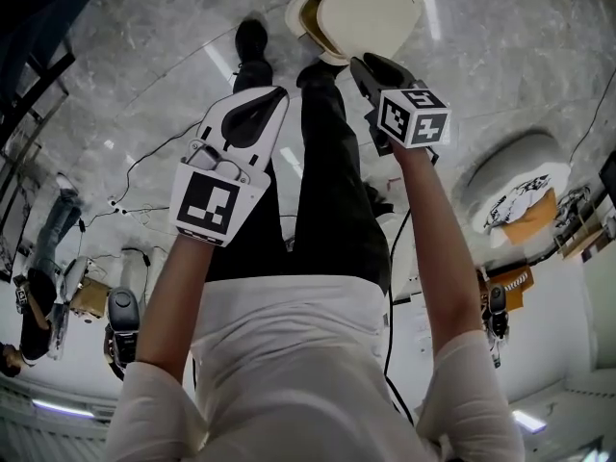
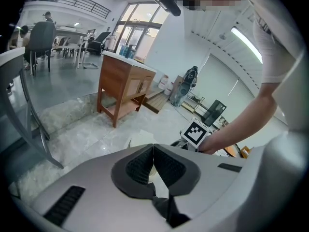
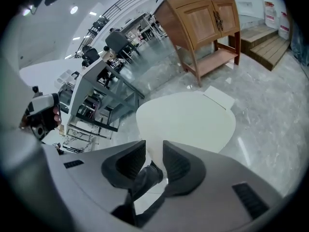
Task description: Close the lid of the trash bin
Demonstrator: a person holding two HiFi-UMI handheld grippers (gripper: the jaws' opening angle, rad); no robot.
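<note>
The trash bin (image 1: 306, 12) stands on the marble floor at the top of the head view, its cream lid (image 1: 371, 12) lowered over it with a dark sliver of the inside showing at the left rim. My right gripper (image 1: 358, 63) points at the lid's near edge. In the right gripper view the lid (image 3: 188, 120) fills the middle, and the right gripper (image 3: 154, 146) is open by a narrow gap with the lid's white edge showing in it. My left gripper (image 1: 274, 91) hangs shut and empty to the left, away from the bin; its jaws (image 2: 153, 148) meet at the tips.
A wooden cabinet (image 3: 207, 28) stands behind the bin, with wooden steps (image 3: 263, 45) to its right and glass-topped metal desks (image 3: 96, 100) to its left. The person's black shoes (image 1: 252, 41) are just short of the bin. Cables (image 1: 144, 162) lie on the floor at left.
</note>
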